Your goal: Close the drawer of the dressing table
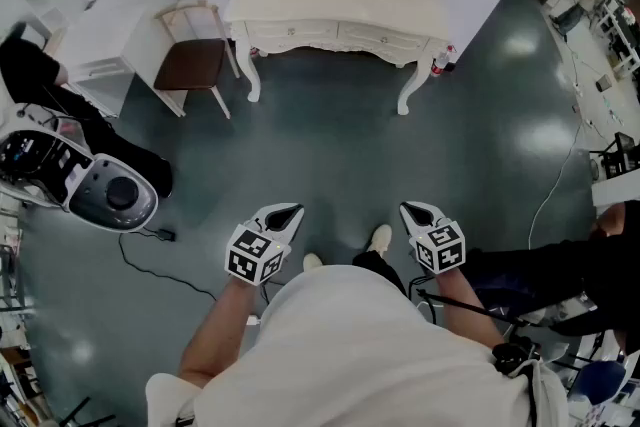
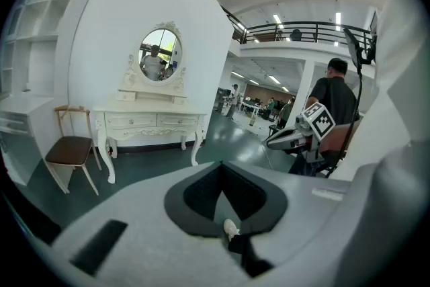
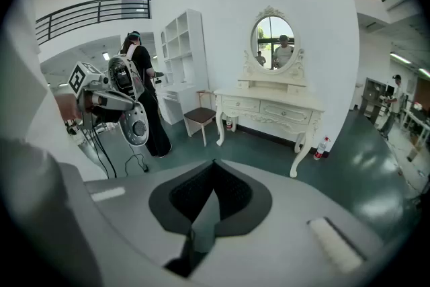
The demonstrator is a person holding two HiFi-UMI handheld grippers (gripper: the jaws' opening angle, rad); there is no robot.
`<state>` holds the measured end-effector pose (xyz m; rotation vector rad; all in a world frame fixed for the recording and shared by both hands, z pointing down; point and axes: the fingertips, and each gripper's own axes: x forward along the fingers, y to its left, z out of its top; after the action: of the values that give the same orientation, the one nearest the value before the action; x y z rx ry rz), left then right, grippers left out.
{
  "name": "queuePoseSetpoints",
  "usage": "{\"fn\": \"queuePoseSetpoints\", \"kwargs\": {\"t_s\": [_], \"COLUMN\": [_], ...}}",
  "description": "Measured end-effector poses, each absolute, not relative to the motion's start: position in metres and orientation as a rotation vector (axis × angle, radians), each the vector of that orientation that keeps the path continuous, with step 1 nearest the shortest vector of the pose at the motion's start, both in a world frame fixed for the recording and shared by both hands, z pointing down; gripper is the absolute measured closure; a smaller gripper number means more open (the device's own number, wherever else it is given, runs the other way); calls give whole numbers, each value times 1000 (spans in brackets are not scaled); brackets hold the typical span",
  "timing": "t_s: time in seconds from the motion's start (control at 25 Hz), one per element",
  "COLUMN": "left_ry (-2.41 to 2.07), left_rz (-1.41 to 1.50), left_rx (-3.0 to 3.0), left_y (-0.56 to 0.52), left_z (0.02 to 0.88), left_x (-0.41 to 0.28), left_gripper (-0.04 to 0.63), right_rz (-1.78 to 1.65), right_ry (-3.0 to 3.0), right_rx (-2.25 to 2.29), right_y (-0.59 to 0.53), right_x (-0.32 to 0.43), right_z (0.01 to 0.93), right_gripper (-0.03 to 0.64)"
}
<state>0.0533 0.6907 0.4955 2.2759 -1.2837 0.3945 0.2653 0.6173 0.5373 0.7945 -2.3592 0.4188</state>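
Hanging closed, empty: left tool [image 1: 289, 211], right tool [image 1: 411, 209], well off dressing table [image 1: 335, 15].

Illumination is bright and even, supplied from overhead. Ceiling light strips [image 2: 275, 18] are visible in the left gripper view. The glossy floor [image 1: 330, 155] returns pale glare patches, strongest at the right side of the head view. Shadows are soft; a faint one lies under the dressing table [image 1: 335, 10]. The white wall [image 3: 222, 23] is close to overexposure. Both gripper views show strong barrel distortion, with bowed lines and black corners. The left gripper [image 2: 220, 163] and right gripper [image 3: 213, 163], close to the lens, are out of focus; the background is sharp.
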Motion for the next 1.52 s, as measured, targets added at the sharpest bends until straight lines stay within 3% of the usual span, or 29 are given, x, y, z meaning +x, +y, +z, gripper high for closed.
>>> {"fn": "queuePoseSetpoints", "kwargs": {"t_s": [0.48,0.96,1.04,1.2,1.52], "left_ry": [-1280,-1387,-1411,-1407,-1367], "left_rz": [425,506,495,491,480], "left_rx": [2259,2203,2208,2204,2247], "left_y": [647,523,498,466,369], "left_z": [503,476,477,486,498], "left_x": [76,91,102,109,44], "left_gripper": [592,592,592,592,592], "right_rz": [454,414,400,431,491], "right_ry": [-2364,-2463,-2477,-2468,-2429], "right_rx": [785,651,644,672,754], "right_y": [584,436,411,376,287], "right_x": [281,270,280,284,237], "right_z": [542,530,537,555,568], "right_gripper": [618,614,568,589,615]}}
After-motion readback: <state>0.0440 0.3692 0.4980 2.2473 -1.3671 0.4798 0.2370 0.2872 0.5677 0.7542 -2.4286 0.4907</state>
